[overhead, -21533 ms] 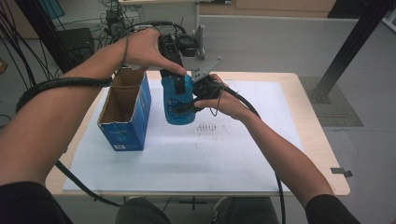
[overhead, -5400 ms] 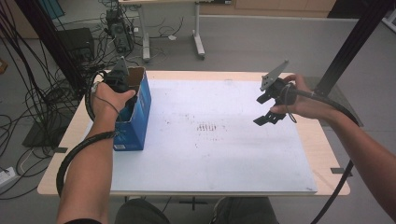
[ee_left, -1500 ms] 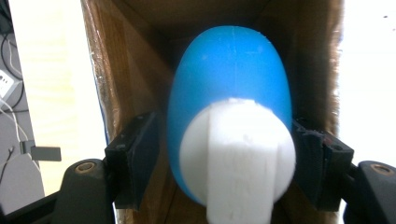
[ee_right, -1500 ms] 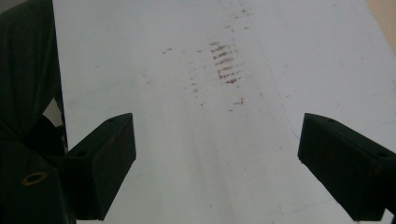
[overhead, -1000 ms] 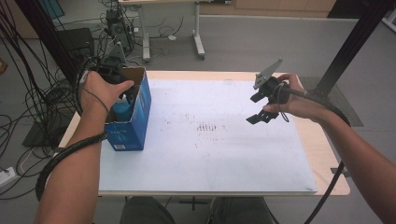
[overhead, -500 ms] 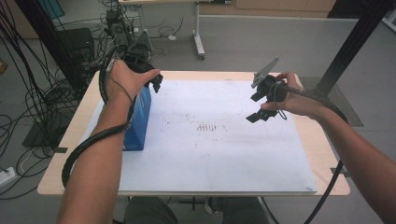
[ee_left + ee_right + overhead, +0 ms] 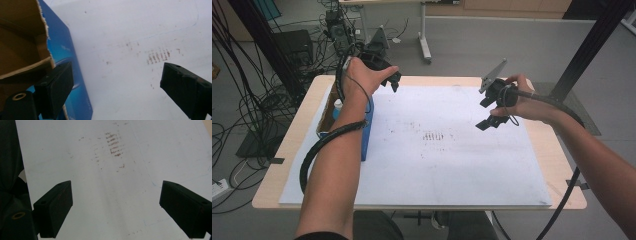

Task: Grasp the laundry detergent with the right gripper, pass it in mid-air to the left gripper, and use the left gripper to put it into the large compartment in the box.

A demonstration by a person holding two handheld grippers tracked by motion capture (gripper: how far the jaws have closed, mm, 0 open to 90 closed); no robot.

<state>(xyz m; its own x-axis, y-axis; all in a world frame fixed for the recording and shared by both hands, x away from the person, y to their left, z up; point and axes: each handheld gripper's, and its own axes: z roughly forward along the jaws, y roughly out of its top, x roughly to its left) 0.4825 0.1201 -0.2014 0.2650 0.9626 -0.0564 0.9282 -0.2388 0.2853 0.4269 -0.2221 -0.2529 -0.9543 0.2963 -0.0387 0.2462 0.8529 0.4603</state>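
High view: bottle cap (image 7: 337, 103) in box (image 7: 364, 131) | both hand-held grippers spread, empty

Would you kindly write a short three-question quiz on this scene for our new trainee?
1. True or false: the left tongs are shut on a bottle.
2. Which colour is the outside of the box? A red, B blue, C green.
3. Fill in: both tongs hang over the white ___ that covers the table.

Key
1. False: in the left gripper view its jaws stand wide apart with nothing between them.
2. B.
3. Sheet; the right tongs are open above it too, and brown smudges mark its middle.
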